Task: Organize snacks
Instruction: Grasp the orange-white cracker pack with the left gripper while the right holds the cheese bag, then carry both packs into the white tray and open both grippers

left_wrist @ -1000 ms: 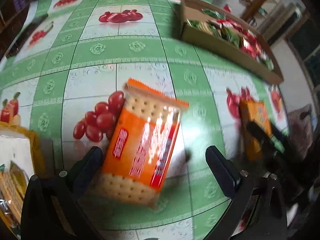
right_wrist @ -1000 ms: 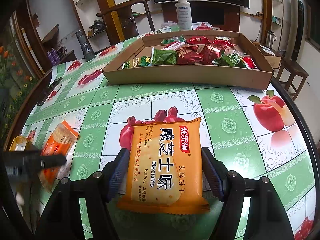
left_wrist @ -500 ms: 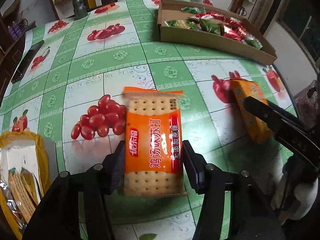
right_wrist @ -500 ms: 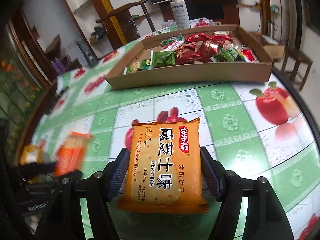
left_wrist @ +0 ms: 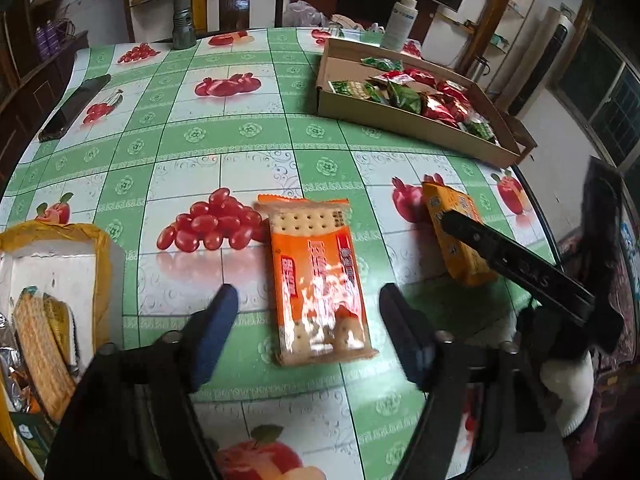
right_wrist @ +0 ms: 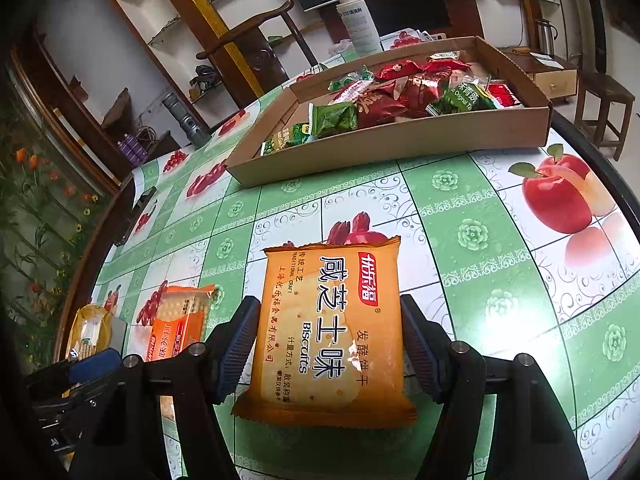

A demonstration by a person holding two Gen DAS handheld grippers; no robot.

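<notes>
An orange-red cracker pack point(left_wrist: 316, 280) lies flat on the fruit-print tablecloth, lengthwise between the fingers of my left gripper point(left_wrist: 308, 304). Its jaws are opening and neither pad touches the pack. My right gripper point(right_wrist: 328, 328) is shut on a yellow-orange biscuit pack point(right_wrist: 332, 332), with both blue pads pressed on its long sides. In the left wrist view that biscuit pack point(left_wrist: 456, 236) sits tilted at the right with a right-gripper finger point(left_wrist: 516, 264) across it. A cardboard tray point(right_wrist: 400, 144) with several green and red snack packets stands farther back.
An open yellow bag point(left_wrist: 52, 240) of crackers lies at the table's left edge. A dark phone point(left_wrist: 74, 106), a metal flashlight point(left_wrist: 182, 20) and a white spray bottle point(right_wrist: 358, 20) stand toward the far side. A wooden chair point(right_wrist: 256, 40) is behind the round table.
The left jaws closed on the slanted cracker pack, turned it straight, then spread apart and drew back. The right gripper kept its hold on the biscuit pack and rolled slightly.
</notes>
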